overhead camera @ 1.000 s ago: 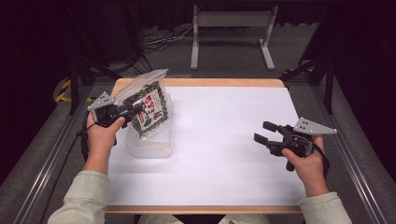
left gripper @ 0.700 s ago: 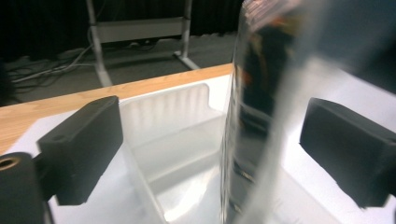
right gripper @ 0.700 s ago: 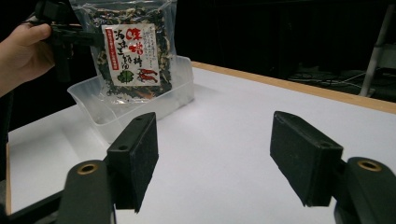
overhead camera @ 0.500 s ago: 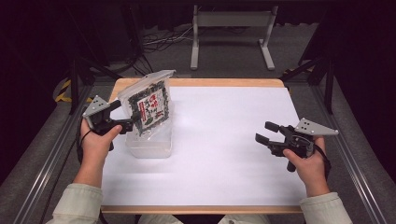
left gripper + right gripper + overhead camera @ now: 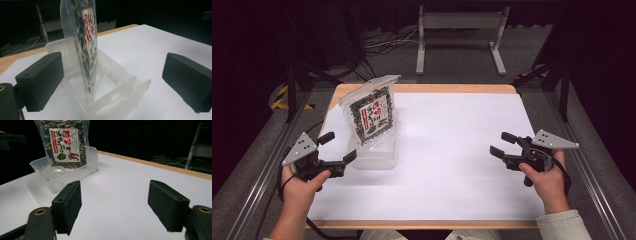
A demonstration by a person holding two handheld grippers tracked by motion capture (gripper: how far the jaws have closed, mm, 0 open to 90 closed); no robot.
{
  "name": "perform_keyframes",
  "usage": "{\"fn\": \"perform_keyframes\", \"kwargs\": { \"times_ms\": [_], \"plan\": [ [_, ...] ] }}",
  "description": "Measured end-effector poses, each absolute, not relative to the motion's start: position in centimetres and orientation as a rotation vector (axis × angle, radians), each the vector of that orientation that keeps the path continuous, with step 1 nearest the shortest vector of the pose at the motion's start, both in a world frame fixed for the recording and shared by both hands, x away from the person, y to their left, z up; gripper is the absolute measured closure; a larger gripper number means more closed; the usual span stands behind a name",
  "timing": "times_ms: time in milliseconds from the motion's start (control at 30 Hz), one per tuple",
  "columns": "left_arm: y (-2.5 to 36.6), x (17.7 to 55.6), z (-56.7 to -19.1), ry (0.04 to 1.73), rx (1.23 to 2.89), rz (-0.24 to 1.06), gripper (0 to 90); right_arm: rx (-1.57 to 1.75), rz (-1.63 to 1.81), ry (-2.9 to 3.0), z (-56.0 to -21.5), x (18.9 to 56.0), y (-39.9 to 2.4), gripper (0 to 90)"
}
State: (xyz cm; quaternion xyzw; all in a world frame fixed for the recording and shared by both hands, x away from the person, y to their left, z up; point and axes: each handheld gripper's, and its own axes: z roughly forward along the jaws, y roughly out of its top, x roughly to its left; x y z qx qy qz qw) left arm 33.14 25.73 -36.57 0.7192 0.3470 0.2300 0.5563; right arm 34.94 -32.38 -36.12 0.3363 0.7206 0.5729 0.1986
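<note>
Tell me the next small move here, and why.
Probably draw the left claw a little farther back from the clear plastic container. The dried-food packet stands leaning inside it, the claw's jaws are open with nothing between them, and the right claw waits open across the table.

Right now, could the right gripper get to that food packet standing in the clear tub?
Probably yes. The right gripper is open, and bare table lies between it and the packet in the tub; the left gripper sits on the far side.
</note>
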Motion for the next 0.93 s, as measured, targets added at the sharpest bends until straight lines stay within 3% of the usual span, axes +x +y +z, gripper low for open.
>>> {"fn": "perform_keyframes", "kwargs": {
  "times_ms": [533, 933],
  "plan": [
    [26.1, 31.2, -43.7, 0.88, 1.78, 0.496, 6.3, 1.007, 1.506, 2.003, -40.4, 34.0, -33.1, 25.1],
    [26.3, 31.2, -43.7, 0.901, 1.76, 0.49, 8.0, 1.021, 1.487, 1.991, -41.6, 33.9, -33.4, 25.0]
  ]
}}
